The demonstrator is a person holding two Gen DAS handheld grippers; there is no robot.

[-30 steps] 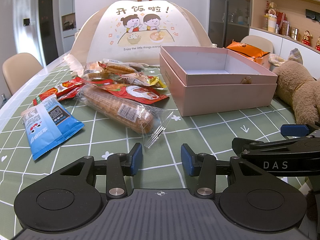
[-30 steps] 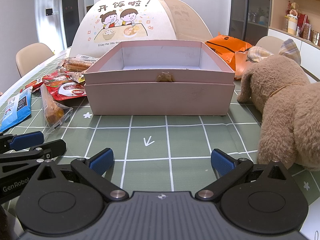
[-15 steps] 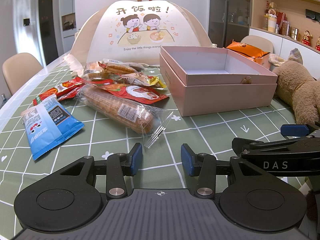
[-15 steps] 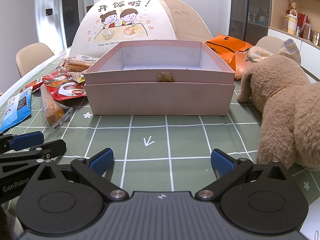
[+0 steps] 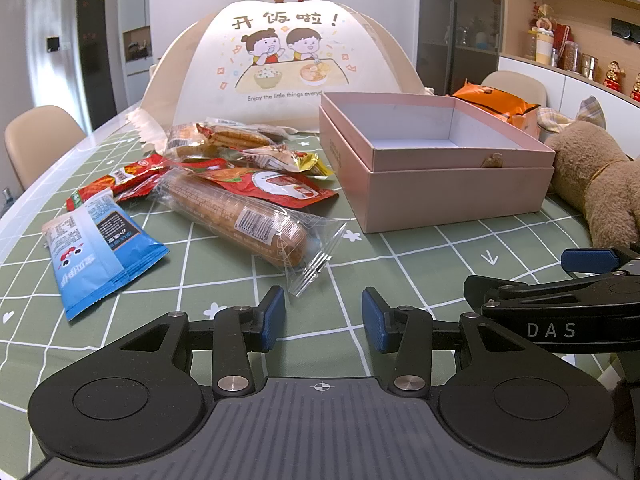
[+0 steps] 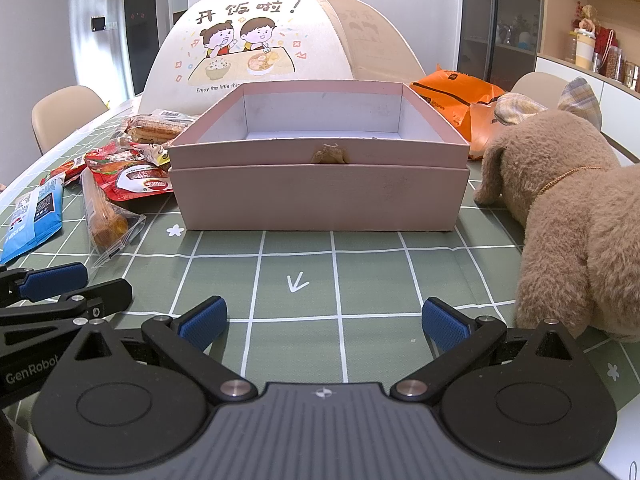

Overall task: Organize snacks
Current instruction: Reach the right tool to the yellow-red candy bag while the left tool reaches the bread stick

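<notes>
Two grippers, both held low over a green checked surface (image 5: 420, 248) and both empty. Left gripper (image 5: 323, 319): blue-padded fingers parted by a moderate gap, nothing between them, pointing toward the near end of a clear-wrapped bread stick. Right gripper (image 6: 324, 322): fingers spread wide, nothing between them, facing the front wall of the box.

Pink box (image 6: 320, 196): rectangular, lidless, white interior with nothing visible inside; appears nested in a second pink tray of the same footprint; a small tan tab sits on the middle of its front rim. Stands at centre of the surface, right of the snack pile.

Snacks, all lying on the surface left of the box:
- Clear-wrapped bread stick (image 5: 236, 216), long, lying diagonally, barcode label facing up, nearest the left gripper.
- Blue packet (image 5: 98, 248), flat, at the left edge of the pile.
- Red packets (image 5: 272, 188), several, overlapping, partly under the bread stick.
- Yellow packet (image 5: 288, 160) and wrapped biscuits (image 5: 224, 140), behind the red ones, close to the box's left wall.

Other items: domed food cover (image 5: 288, 56) with a cartoon print, behind the snacks and box; plush dog (image 6: 572, 216), just right of the box; orange bag (image 6: 460, 100), behind the dog.
</notes>
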